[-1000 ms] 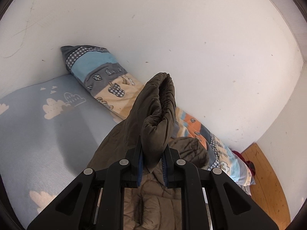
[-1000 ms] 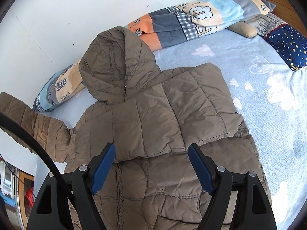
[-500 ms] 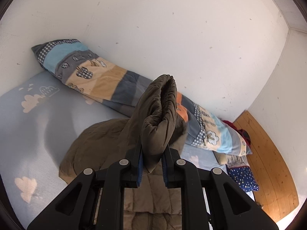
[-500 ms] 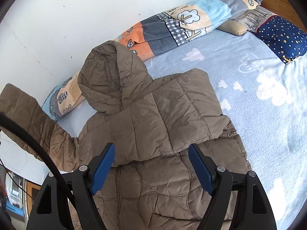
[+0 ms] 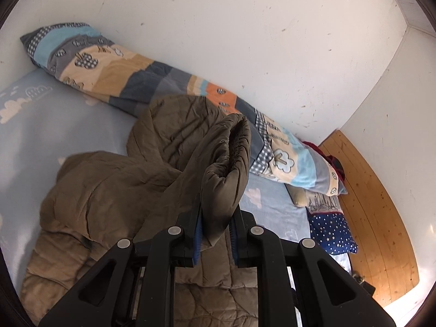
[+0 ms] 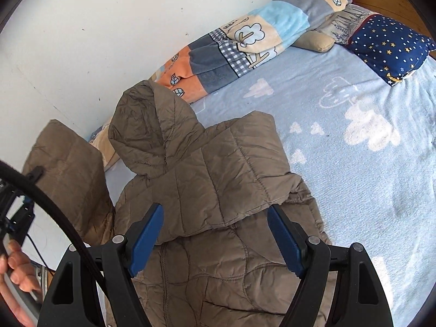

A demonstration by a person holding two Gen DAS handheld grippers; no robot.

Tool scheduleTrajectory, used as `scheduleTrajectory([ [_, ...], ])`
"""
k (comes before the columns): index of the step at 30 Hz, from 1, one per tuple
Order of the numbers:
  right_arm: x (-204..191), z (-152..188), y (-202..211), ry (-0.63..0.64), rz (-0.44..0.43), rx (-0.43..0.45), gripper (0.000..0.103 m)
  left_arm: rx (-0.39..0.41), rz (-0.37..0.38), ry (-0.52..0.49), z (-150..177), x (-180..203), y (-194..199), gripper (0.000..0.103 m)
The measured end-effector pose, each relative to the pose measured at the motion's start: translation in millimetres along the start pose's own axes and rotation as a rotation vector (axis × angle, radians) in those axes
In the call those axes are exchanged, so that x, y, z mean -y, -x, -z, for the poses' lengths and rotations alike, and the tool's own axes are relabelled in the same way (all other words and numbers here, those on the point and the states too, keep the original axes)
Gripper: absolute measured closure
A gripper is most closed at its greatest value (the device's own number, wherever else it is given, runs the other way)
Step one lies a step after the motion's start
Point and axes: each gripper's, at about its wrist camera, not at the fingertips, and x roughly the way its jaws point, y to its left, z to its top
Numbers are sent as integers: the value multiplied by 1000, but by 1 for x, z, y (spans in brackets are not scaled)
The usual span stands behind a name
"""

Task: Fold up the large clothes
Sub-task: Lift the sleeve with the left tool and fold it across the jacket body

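Note:
A brown hooded puffer jacket (image 6: 218, 190) lies on the light blue bed sheet (image 6: 354, 163), its hood (image 6: 144, 125) toward the wall. One sleeve lies folded across its chest. My left gripper (image 5: 215, 223) is shut on the cuff of the other sleeve (image 5: 229, 163) and holds it lifted above the jacket (image 5: 109, 190). That raised sleeve shows at the left of the right wrist view (image 6: 68, 169). My right gripper (image 6: 215, 234) is open and empty, hovering over the jacket's middle.
A long patchwork bolster (image 6: 245, 43) lies along the white wall (image 5: 245, 27). A navy star-print pillow (image 6: 389, 46) and a beige cushion (image 6: 316, 41) lie at the bed's head. Wooden floor (image 5: 376, 218) shows beyond the bed.
My left gripper has carried the sleeve cuff sideways over the jacket, so the hood and body have come into its view. My right gripper has stayed open over the jacket.

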Motion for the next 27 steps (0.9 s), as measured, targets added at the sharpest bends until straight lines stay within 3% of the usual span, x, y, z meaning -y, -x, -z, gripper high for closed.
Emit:
scheduleTrajectory([
  [13,29,-11,13,-54,-5,18,20,-148,-18,14,76,22,-95,87],
  [21,34,-14,11,-66,-11,18,20,-224,-36,-56,112,33,-136,86],
  [24,35,-15,9,-73,-15,17,20,-274,-27,-53,124,33,-150,81],
  [27,36,-18,8,-82,-18,19,20,-322,-1,-33,133,28,-155,64],
])
